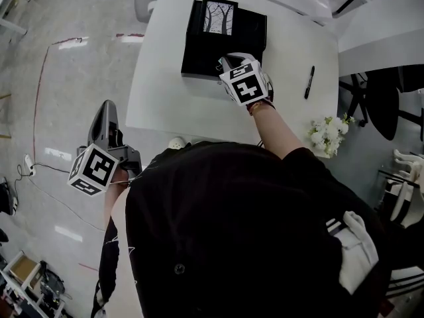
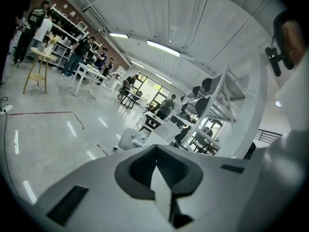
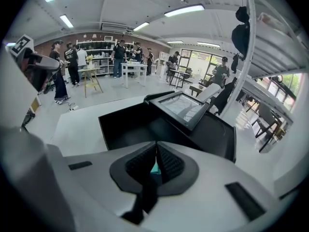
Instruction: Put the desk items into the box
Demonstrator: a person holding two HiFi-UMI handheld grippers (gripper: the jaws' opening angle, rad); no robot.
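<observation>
Open workshop hall with a pale glossy floor; people stand at benches far off. White rectangular table [image 1: 165, 105] in front of the person.

Black open-topped box [image 1: 202, 48] sits at the far middle of the table. Inside it, toward the far side, a black-framed picture of bare trees [image 1: 219, 16] lies tilted against the wall. No other contents can be made out; the interior is dark.

Right gripper [image 1: 226, 62] is over the near wall of the box, pitched down, tips pointing into the cavity. In its own view the jaws are clenched almost together on a thin teal item [image 3: 154, 168]; only a sliver shows, so its kind cannot be told. The box floor lies straight ahead of and below the fingertips. My read: this is the drop-off, and it needs little more than letting go.

Left gripper [image 1: 106, 108] hangs off the table's left edge above the floor, jaws closed on nothing.

Not yet boxed: a slim black marker pen [image 1: 309, 82], right of the right gripper and well apart from the box, long axis running near-to-far. The right hand is plainly the nearer. A small bunch of white flowers [image 1: 327, 135] sits at the near right corner.
</observation>
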